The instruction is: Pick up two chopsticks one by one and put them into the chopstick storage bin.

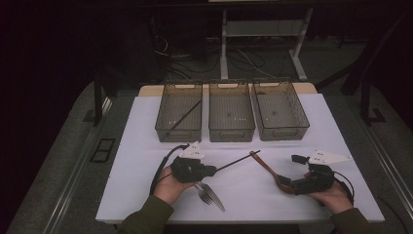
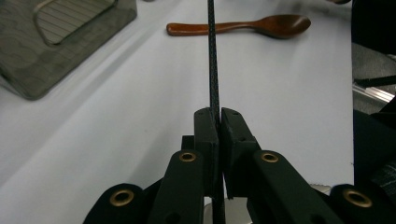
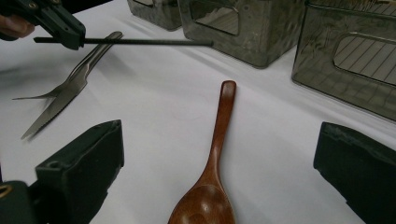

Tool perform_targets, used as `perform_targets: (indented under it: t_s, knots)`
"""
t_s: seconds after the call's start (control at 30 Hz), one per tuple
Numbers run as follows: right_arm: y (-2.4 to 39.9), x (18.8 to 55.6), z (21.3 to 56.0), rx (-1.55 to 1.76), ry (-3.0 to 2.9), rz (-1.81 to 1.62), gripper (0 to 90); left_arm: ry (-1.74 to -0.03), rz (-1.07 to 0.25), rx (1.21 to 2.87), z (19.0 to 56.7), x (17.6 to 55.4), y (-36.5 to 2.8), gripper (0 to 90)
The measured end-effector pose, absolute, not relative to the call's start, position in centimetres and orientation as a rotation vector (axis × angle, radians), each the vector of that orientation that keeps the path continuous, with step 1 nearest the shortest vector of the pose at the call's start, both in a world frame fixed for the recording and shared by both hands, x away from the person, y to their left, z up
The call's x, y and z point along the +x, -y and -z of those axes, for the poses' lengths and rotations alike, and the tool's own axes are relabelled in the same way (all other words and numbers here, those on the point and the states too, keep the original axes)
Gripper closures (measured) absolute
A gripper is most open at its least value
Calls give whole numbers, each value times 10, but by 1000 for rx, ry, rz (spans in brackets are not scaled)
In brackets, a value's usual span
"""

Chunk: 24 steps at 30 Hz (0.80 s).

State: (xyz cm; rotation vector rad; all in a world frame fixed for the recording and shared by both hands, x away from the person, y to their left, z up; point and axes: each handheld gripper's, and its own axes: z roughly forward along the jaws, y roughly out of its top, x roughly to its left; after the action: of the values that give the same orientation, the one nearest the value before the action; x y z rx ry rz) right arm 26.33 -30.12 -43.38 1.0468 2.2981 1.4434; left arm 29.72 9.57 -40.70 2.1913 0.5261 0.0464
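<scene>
A black chopstick (image 1: 237, 161) is clamped in the left gripper (image 1: 212, 170) above the counter (image 1: 146, 146), the released right gripper (image 3: 219, 172) straddles a wooden spoon (image 3: 212, 172), and the far left bin (image 1: 178, 112) holds another chopstick (image 1: 185, 116).

Between my hands the white worktop (image 1: 146, 146) is free; three smoky plastic bins (image 1: 231, 111) block the far side.
</scene>
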Motion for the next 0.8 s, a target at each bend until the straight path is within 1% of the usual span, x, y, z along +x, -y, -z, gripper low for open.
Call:
perform_targets:
  t_s: [0.8]
  knots:
    - [300,264,435,1043,-2304,-1436,12,-573,-81,2155,382,310,-124,849]
